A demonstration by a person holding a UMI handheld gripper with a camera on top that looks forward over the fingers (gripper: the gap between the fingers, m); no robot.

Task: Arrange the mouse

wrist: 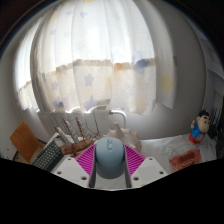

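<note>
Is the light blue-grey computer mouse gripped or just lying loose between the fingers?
Gripped: the light blue-grey computer mouse sits between the gripper's pink pads, both pressing its sides.

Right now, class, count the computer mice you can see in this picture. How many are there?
1. The mouse sits between the gripper fingers, whose pink pads press its sides. Left of it lies a keyboard; clutter on the desk could hide others.
</note>
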